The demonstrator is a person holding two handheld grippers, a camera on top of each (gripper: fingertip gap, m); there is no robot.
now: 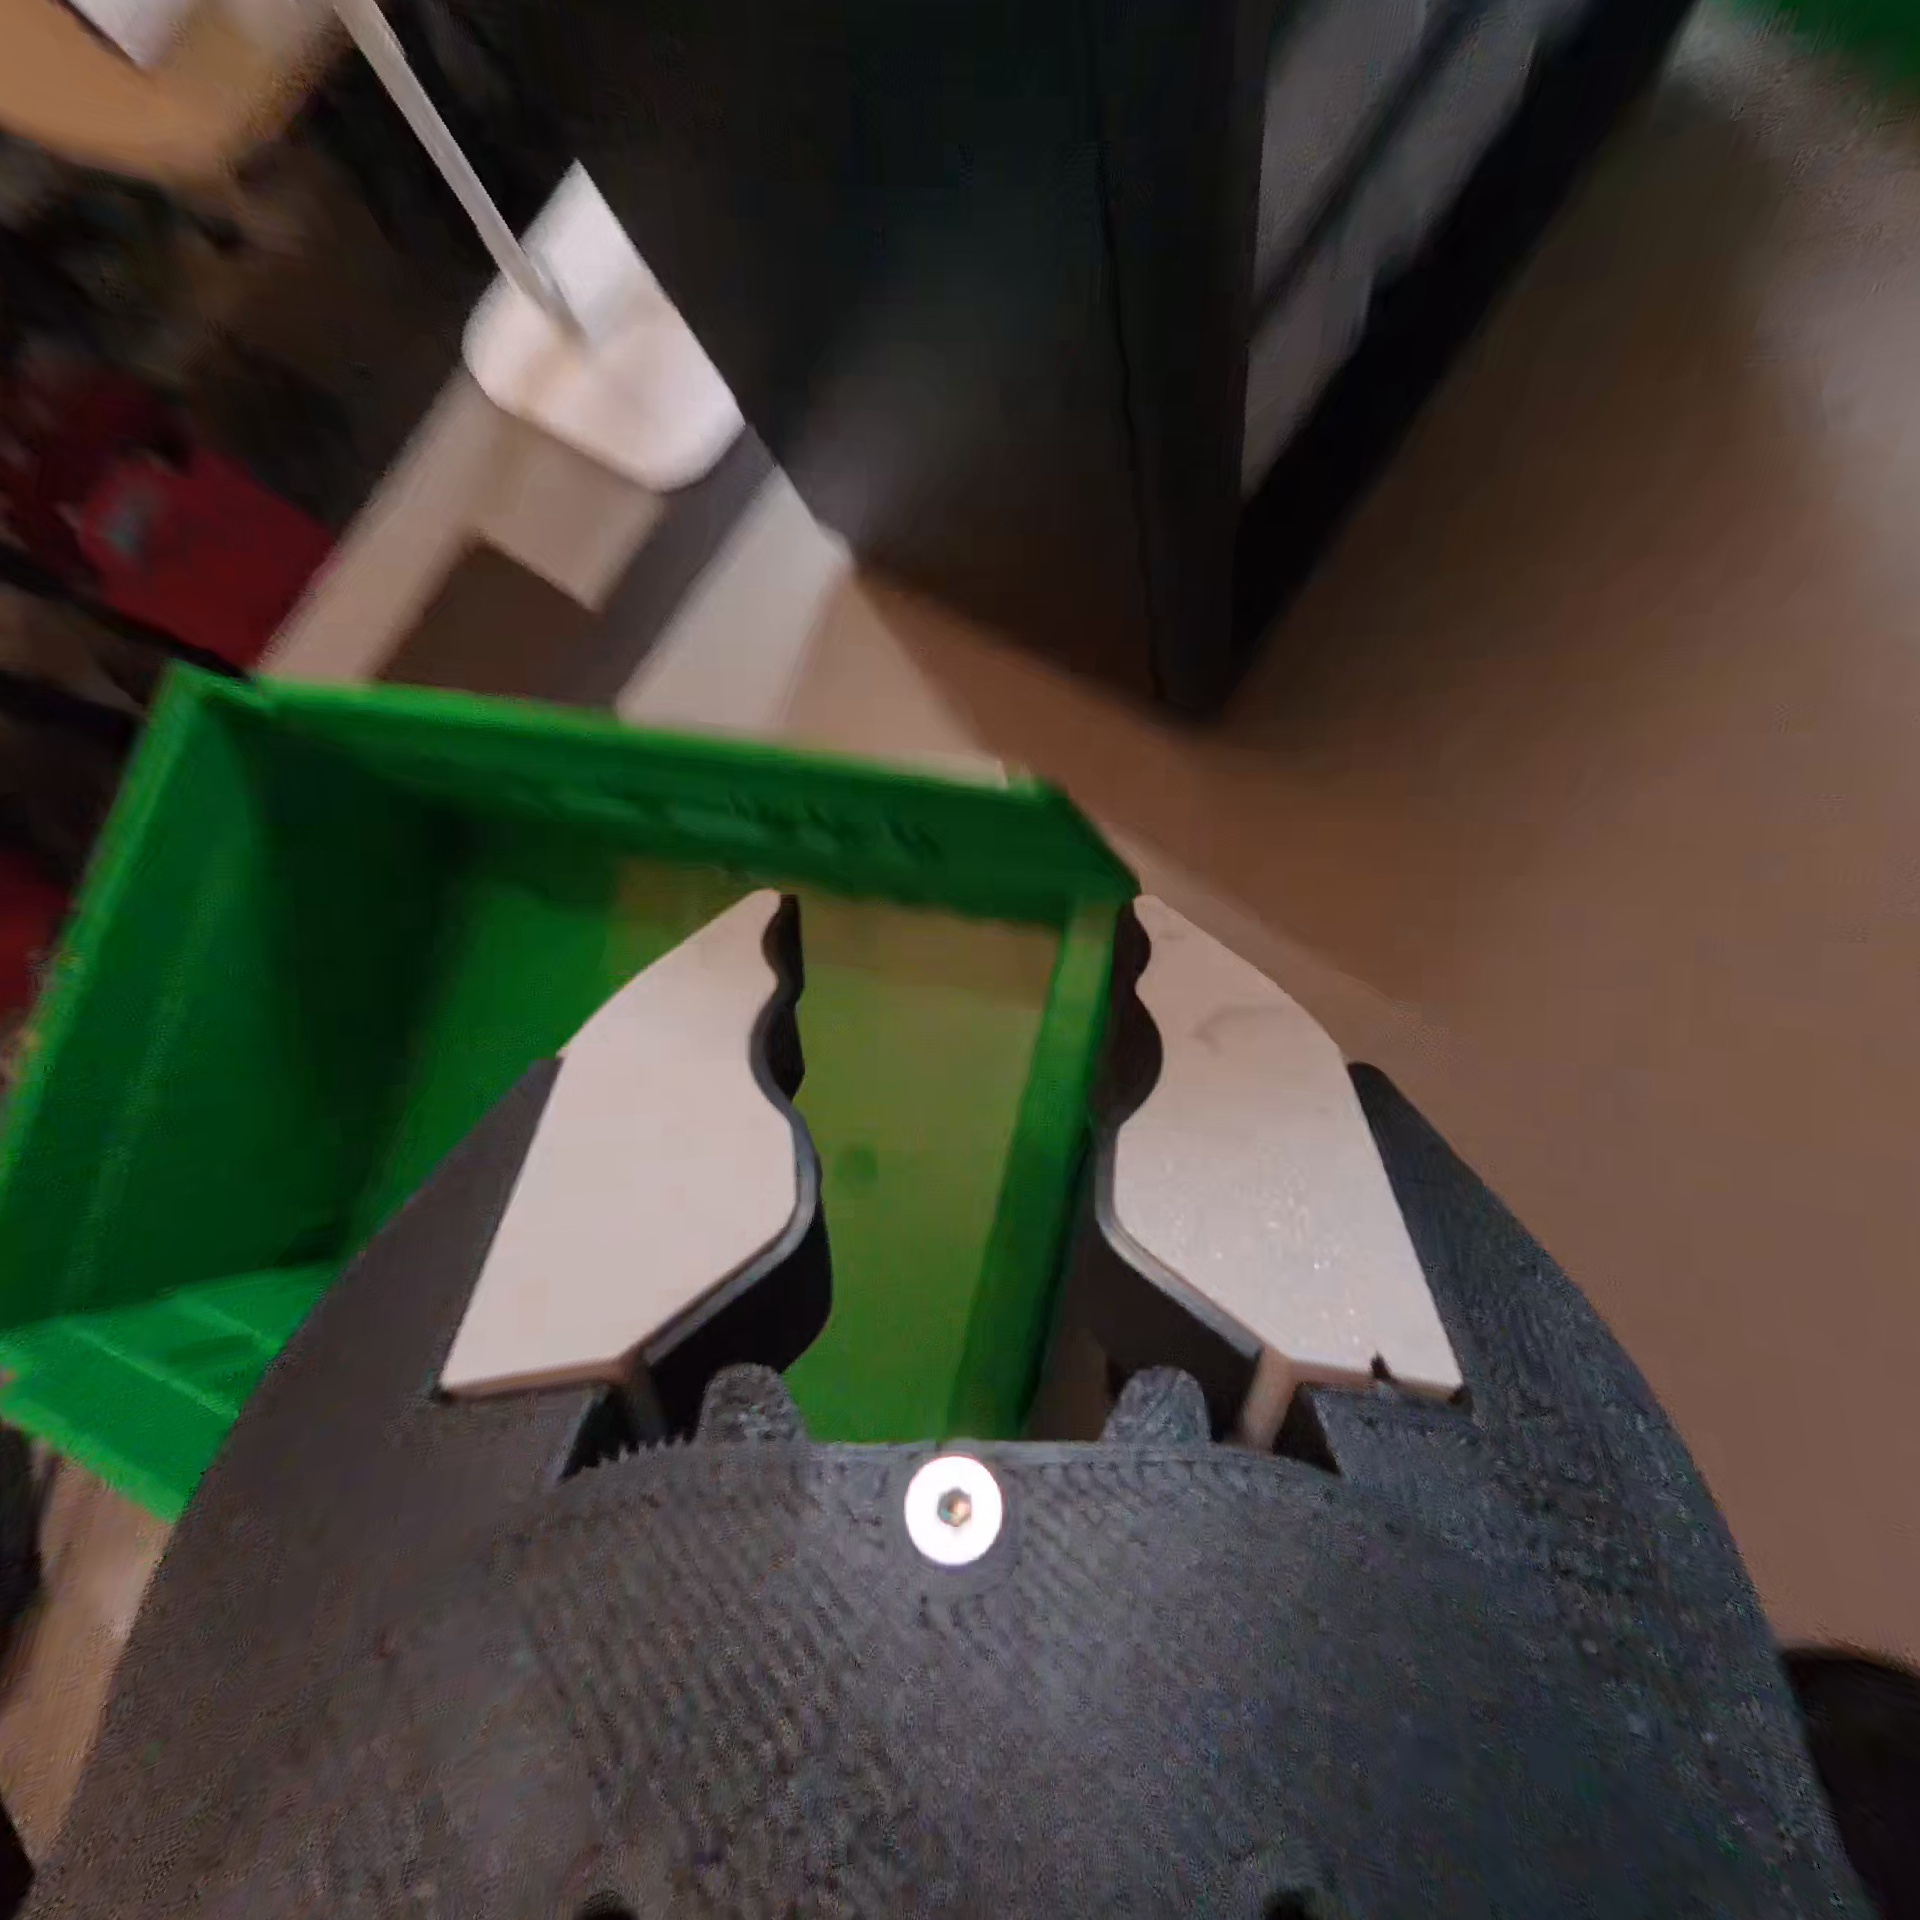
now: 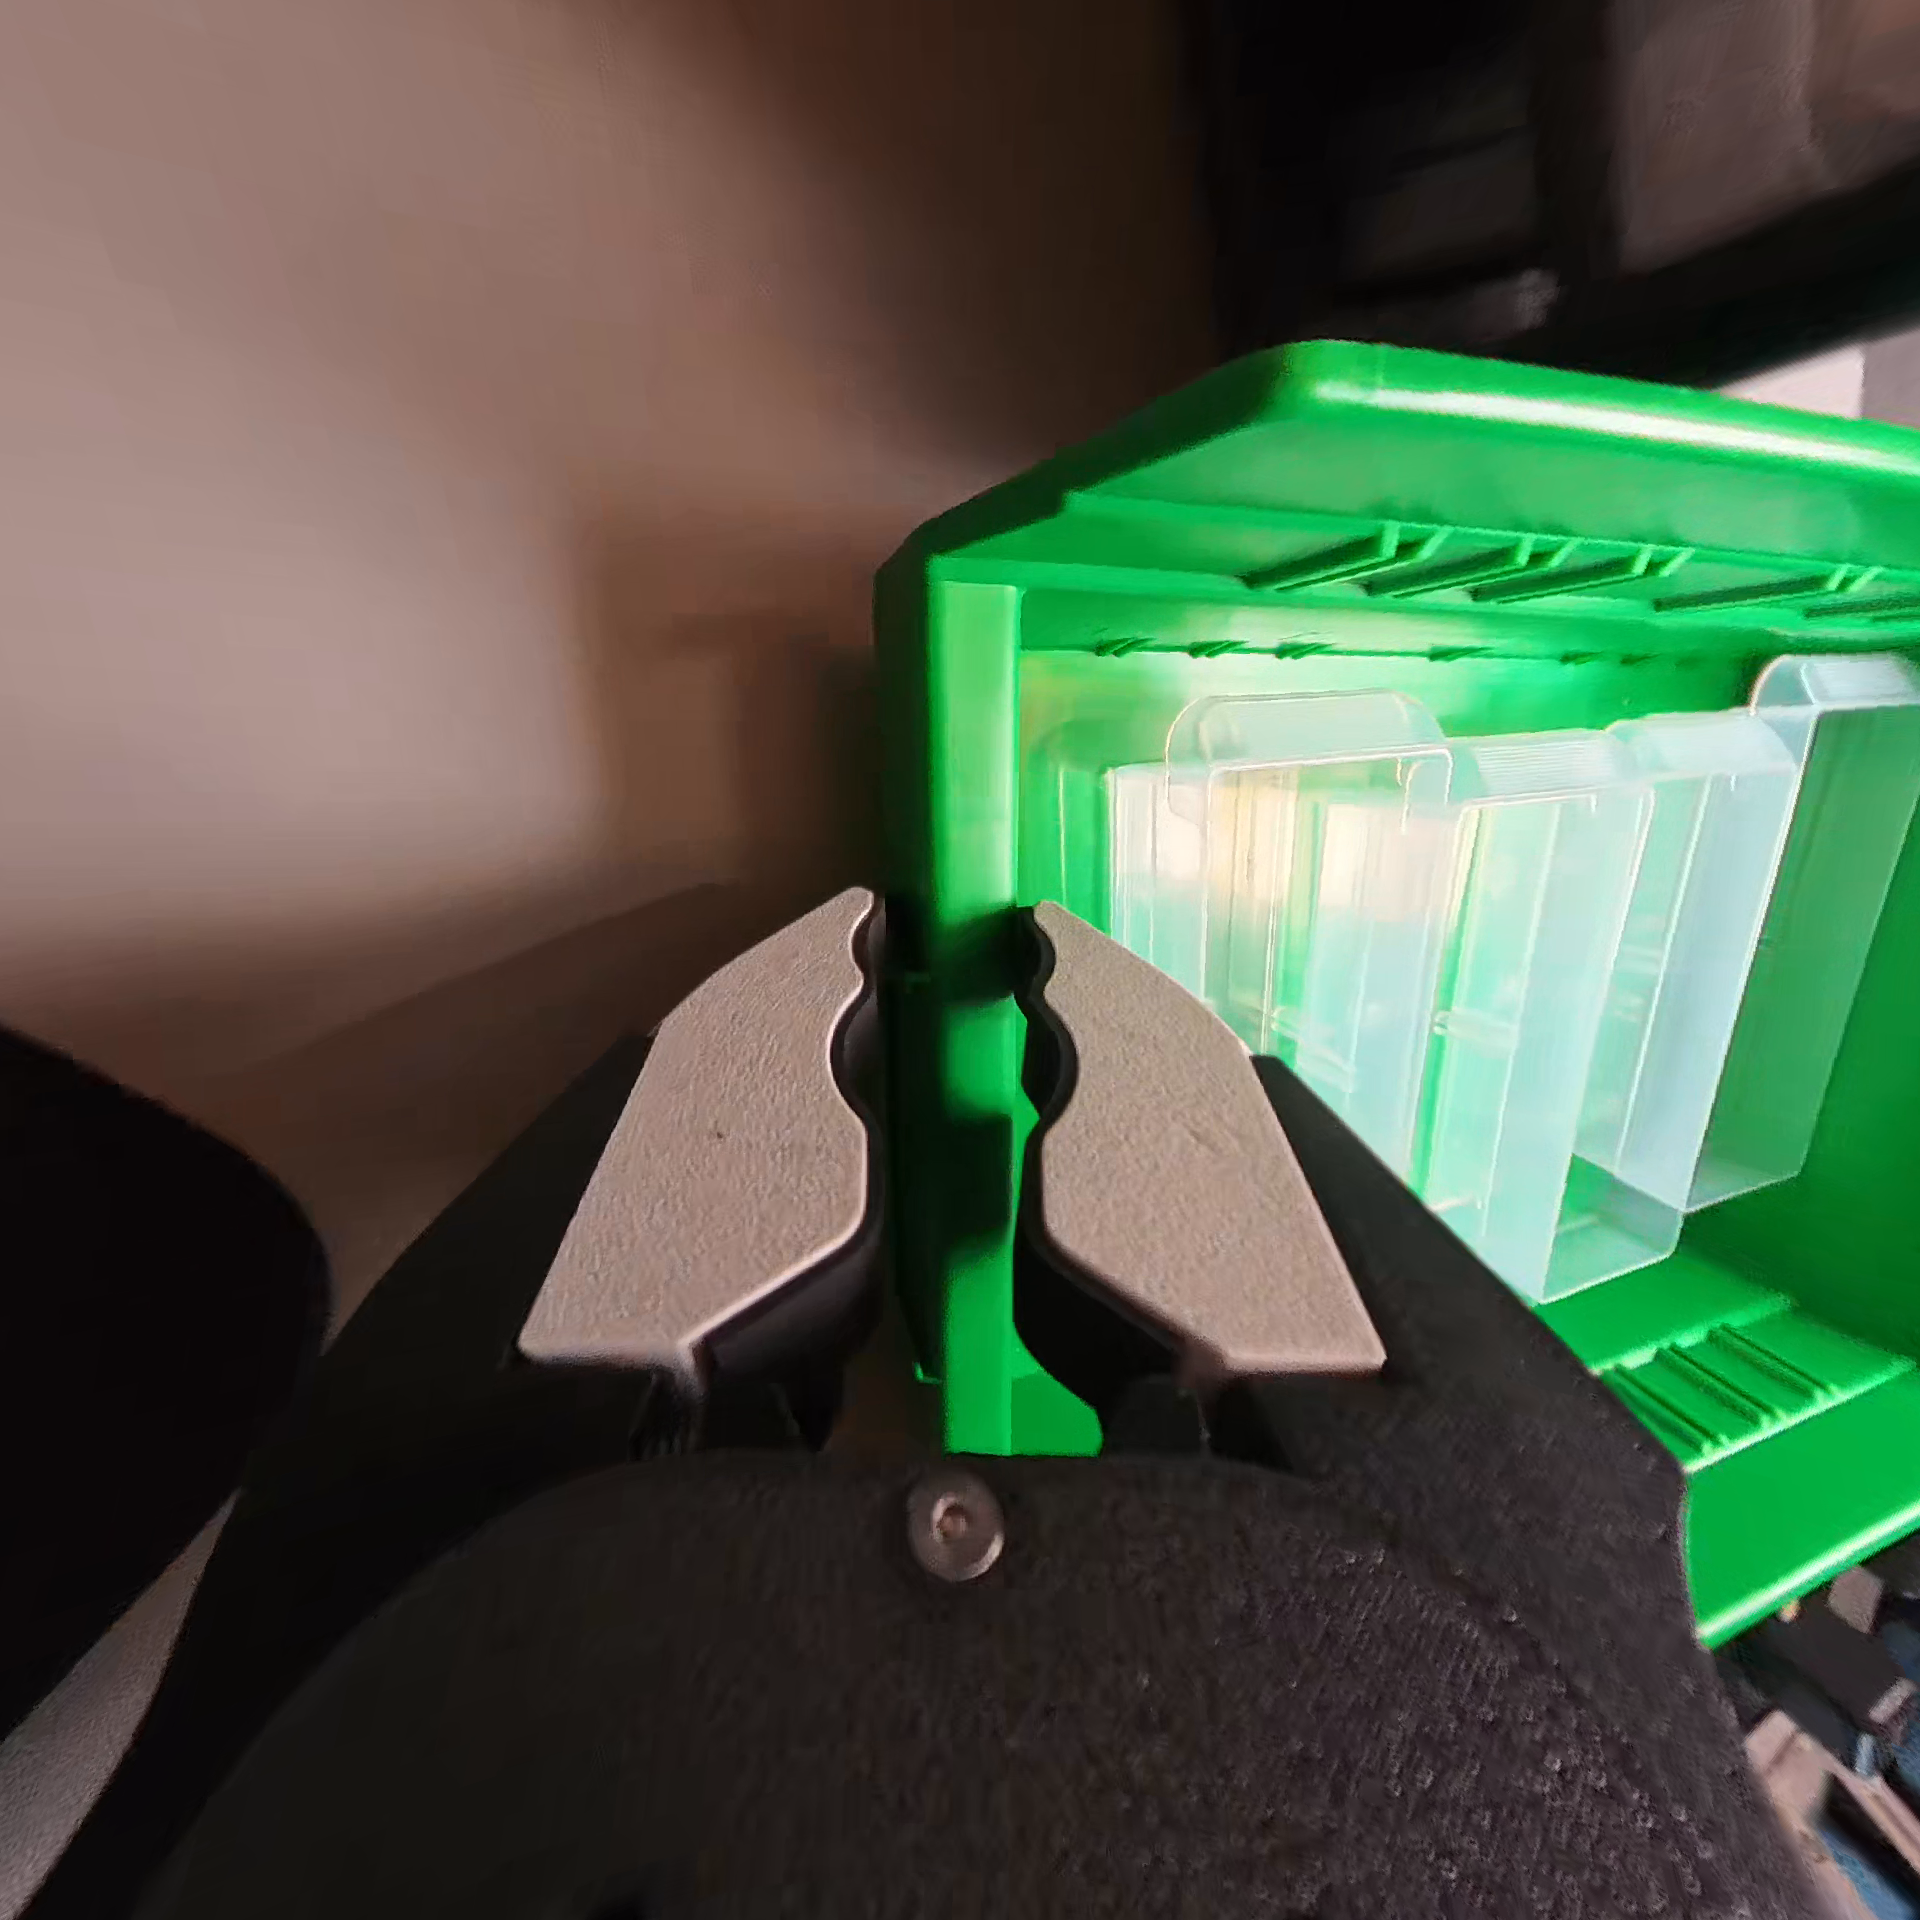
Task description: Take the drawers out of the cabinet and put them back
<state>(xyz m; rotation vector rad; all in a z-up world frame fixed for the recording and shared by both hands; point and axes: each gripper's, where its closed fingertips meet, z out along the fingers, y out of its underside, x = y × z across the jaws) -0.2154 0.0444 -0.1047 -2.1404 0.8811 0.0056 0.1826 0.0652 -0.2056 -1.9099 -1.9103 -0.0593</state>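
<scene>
In the left wrist view, a green open-topped drawer (image 1: 312,987) lies tilted under my left gripper (image 1: 956,935). The jaws stand apart astride its right wall (image 1: 1060,1122). The right finger (image 1: 1247,1143) is against that wall and the left finger (image 1: 665,1143) sits inside the drawer, clear of it. In the right wrist view, my right gripper (image 2: 951,925) is shut on the left front post of the green cabinet (image 2: 1455,457). Translucent drawers (image 2: 1351,956) sit in the cabinet, some pulled partway out.
A tan tabletop (image 1: 1558,831) runs to the right of the green drawer, with its edge at the left. A dark cabinet or shelf unit (image 1: 1039,364) stands behind. A white block with a thin rod (image 1: 603,353) and red items (image 1: 197,540) lie beyond the edge.
</scene>
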